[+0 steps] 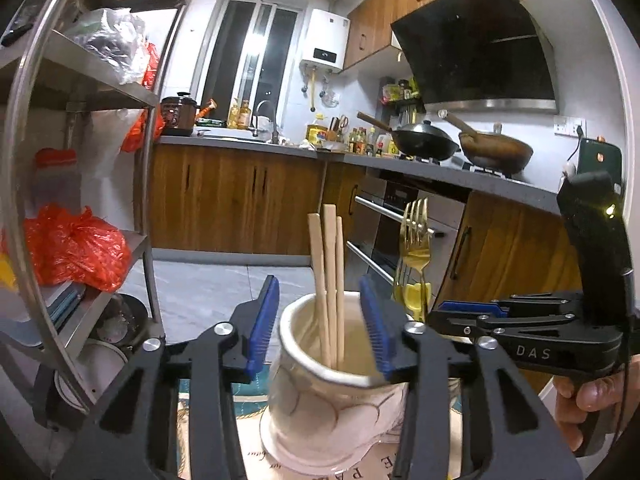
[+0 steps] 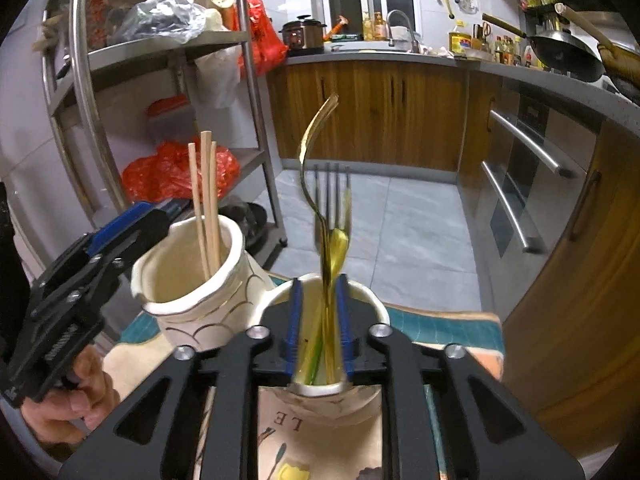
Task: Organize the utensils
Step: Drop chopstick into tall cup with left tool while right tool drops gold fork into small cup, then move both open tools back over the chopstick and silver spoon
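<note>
Wooden chopsticks already upright in left cup, left gripper fingers apart around them. Gold fork in right cup, right gripper fingers slightly apart, seemingly released. Little left.

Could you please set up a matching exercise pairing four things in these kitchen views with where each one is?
Things:
1. chopsticks
2. gold forks
3. wok
4. red bag

Places:
A. on the metal shelf
B. on the stove
C. in the cup with curved line marks
D. in the plain cup under the right gripper

Pairs: 1-C, 2-D, 3-B, 4-A
</note>
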`<state>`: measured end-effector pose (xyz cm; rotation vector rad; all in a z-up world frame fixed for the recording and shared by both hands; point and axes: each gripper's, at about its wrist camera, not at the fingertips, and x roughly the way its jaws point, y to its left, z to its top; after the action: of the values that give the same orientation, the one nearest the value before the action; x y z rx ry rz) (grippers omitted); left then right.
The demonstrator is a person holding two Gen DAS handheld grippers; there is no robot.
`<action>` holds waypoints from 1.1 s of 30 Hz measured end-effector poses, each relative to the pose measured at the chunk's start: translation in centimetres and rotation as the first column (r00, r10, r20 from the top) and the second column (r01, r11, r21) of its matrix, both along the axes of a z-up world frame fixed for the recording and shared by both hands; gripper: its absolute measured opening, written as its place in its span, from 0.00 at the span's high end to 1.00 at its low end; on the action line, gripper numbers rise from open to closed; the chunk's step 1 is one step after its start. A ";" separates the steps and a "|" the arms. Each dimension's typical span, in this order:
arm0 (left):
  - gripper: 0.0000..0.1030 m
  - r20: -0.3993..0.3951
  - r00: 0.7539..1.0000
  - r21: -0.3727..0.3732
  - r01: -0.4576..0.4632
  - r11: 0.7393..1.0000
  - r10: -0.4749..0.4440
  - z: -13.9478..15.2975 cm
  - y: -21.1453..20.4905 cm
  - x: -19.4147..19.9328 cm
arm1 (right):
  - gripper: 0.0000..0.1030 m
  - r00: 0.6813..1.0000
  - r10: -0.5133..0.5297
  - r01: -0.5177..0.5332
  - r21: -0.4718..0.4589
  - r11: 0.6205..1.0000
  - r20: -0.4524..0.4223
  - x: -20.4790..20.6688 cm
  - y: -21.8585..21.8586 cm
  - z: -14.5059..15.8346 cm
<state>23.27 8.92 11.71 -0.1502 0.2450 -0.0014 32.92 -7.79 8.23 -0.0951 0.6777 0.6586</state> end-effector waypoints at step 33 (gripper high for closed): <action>0.24 -0.356 0.933 0.116 -0.003 0.993 0.044 -8.5 -2.4 -7.1 | 0.68 0.977 -0.069 0.038 -0.152 0.988 -0.204 -7.2 -7.3 -8.0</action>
<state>16.18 6.54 3.18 -0.0386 0.6076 0.0644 25.74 -15.07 0.21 -0.1457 0.9284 0.5707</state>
